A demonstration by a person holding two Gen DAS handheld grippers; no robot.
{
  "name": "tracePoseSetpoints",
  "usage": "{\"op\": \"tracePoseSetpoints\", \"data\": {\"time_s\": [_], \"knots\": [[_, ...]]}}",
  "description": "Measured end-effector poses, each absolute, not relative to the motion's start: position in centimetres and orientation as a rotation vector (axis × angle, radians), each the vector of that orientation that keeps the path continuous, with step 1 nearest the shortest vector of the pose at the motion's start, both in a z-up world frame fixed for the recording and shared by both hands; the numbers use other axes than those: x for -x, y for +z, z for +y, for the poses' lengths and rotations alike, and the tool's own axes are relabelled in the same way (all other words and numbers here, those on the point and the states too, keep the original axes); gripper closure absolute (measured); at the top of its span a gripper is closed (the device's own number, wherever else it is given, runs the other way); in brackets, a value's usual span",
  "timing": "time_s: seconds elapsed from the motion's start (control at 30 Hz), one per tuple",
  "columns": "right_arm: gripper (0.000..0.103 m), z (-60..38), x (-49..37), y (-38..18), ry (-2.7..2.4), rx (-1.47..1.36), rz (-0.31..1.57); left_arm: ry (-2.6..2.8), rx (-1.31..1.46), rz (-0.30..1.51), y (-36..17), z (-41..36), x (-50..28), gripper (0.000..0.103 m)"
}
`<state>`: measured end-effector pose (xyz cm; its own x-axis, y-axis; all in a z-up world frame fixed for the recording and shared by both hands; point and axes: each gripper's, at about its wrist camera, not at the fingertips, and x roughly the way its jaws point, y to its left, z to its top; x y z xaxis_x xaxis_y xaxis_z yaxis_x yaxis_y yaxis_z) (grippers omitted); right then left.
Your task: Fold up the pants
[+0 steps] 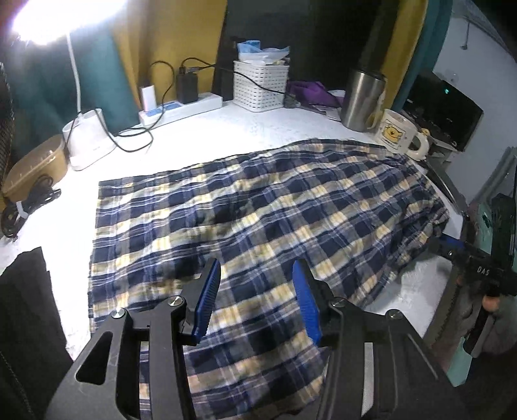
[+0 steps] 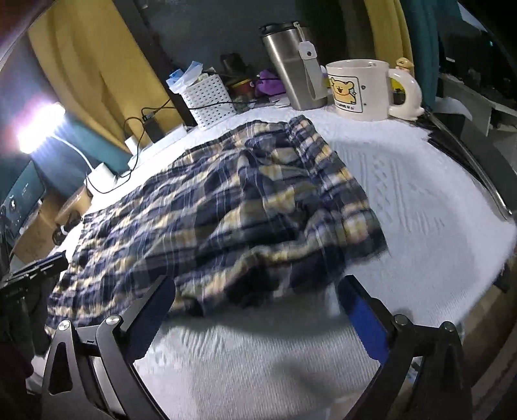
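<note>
Plaid pants [image 1: 258, 210] in navy, yellow and white lie spread on the white-covered table [image 1: 200, 139]; a leg end is at the left and the bunched waist [image 2: 323, 181] at the right. My left gripper [image 1: 257, 265] hovers open over the near part of the pants, its blue pads [image 1: 210, 290] apart with no cloth pinched. My right gripper [image 2: 255, 284] stands wide open at the near edge of the crumpled waist end, with nothing gripped. The right gripper [image 1: 478, 271] also shows off the table's right edge in the left wrist view.
Along the back stand a cartoon mug [image 2: 358, 87], a steel tumbler [image 2: 290, 64], a white basket [image 1: 260, 84] and a power strip [image 1: 181, 108] with cables. A lit lamp [image 1: 48, 19] glares at the left. Dark cloth [image 1: 26, 307] lies at the near left.
</note>
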<state>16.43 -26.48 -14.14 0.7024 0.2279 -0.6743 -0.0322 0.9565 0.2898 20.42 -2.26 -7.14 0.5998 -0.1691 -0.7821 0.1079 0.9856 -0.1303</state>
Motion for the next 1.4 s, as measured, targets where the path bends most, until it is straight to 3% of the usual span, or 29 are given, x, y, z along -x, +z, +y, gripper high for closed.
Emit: {"op": "tracePoseSetpoints", "data": {"time_s": [0.87,0.9,0.97,1.0,1.17,1.27,1.4], "knots": [[0.002,-25.6,-26.7,-13.6,0.201,-0.416,0.772,0.006,0.128,0.947,-9.1,5.6,-22.2,0.057],[0.005,-25.7,-27.0,-13.6,0.198,-0.422,0.769,0.014,0.125,0.948,-9.2,6.0,-22.3,0.055],[0.024,-26.1,-27.6,-13.6,0.19,-0.433,0.763,0.028,0.126,0.947,-9.3,6.5,-22.3,0.037],[0.029,-26.4,-27.8,-13.7,0.193,-0.448,0.77,0.037,0.129,0.945,-9.3,6.8,-22.3,0.036],[0.073,-27.6,-28.1,-14.4,0.223,-0.499,0.775,0.057,0.128,0.955,-9.8,7.6,-22.5,0.036],[0.081,-27.7,-27.6,-14.1,0.229,-0.485,0.761,0.073,0.124,0.968,-10.3,8.0,-22.9,0.036],[0.082,-27.6,-27.0,-13.5,0.225,-0.454,0.754,0.089,0.109,0.985,-11.0,8.3,-23.5,0.036]]}}
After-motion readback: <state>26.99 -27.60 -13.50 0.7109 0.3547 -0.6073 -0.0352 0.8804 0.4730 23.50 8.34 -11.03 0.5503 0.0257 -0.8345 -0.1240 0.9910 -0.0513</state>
